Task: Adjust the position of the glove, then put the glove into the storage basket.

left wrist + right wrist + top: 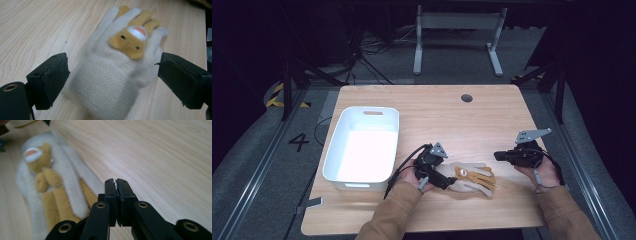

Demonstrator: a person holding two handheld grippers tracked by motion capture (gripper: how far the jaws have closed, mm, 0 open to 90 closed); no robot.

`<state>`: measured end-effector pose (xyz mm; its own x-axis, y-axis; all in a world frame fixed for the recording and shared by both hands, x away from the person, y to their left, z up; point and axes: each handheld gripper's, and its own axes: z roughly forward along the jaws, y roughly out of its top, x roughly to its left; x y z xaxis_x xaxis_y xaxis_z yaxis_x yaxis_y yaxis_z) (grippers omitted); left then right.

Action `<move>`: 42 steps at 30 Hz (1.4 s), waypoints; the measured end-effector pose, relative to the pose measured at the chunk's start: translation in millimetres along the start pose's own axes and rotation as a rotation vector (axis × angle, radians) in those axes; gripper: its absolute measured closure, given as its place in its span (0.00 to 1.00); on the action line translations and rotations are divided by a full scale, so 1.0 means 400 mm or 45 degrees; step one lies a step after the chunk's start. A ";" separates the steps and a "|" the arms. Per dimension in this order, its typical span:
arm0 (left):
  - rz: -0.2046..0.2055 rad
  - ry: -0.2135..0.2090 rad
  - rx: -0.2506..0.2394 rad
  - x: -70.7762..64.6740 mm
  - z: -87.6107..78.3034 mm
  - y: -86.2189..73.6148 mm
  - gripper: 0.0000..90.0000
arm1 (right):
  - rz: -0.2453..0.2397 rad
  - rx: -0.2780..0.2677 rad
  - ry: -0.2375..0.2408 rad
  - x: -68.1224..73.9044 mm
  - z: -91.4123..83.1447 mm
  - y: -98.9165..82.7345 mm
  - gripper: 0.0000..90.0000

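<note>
One fleece glove between open jaws on a pale wood surface

Seen from the high view, the surface (492,125) is a light wood-grain board with rounded corners and a small round grommet hole near its far edge. A white plastic bin (362,146), rectangular with rounded corners and a slot handle in its far wall, stands at the left. The glove (472,178) lies flat near the front edge, cuff toward the left gripper (447,181), fingers pointing right. The right gripper (498,156) is held well apart from it to the right, above the board.

From the left gripper view, the glove (117,72) is soft, fuzzy cream fleece with a ribbed-looking cuff and a tan plush animal face sewn on its back, with two black dot eyes and a white and orange patch. Tan fingers of a second layer peek out beyond the cream ones. The blocky black jaws stand wide apart, one each side of the cuff, not pressing it.

From the right gripper view, the matte black jaws are pressed together with nothing between them. The glove (47,185) lies to the left, blurred, cream and tan fingers stretched toward the camera.
</note>
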<state>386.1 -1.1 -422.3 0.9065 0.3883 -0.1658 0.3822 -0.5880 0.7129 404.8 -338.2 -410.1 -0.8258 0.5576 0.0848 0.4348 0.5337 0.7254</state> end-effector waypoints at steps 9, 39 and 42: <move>-0.022 0.000 -0.014 0.008 -0.004 -0.002 0.11 | -0.252 0.093 0.231 0.085 0.034 0.015 0.98; -0.010 0.015 0.003 0.010 0.007 -0.003 0.08 | -0.279 0.319 0.091 0.079 0.115 -0.008 0.99; 0.011 0.030 0.003 0.009 0.014 -0.002 0.06 | -0.260 0.272 0.106 0.077 0.100 -0.004 0.99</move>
<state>390.2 -3.3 -427.3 0.9053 0.3998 -0.1433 0.3746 -0.5929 0.7128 392.9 -296.5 -435.9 -0.9265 0.3761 0.0140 0.3154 0.7557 0.5740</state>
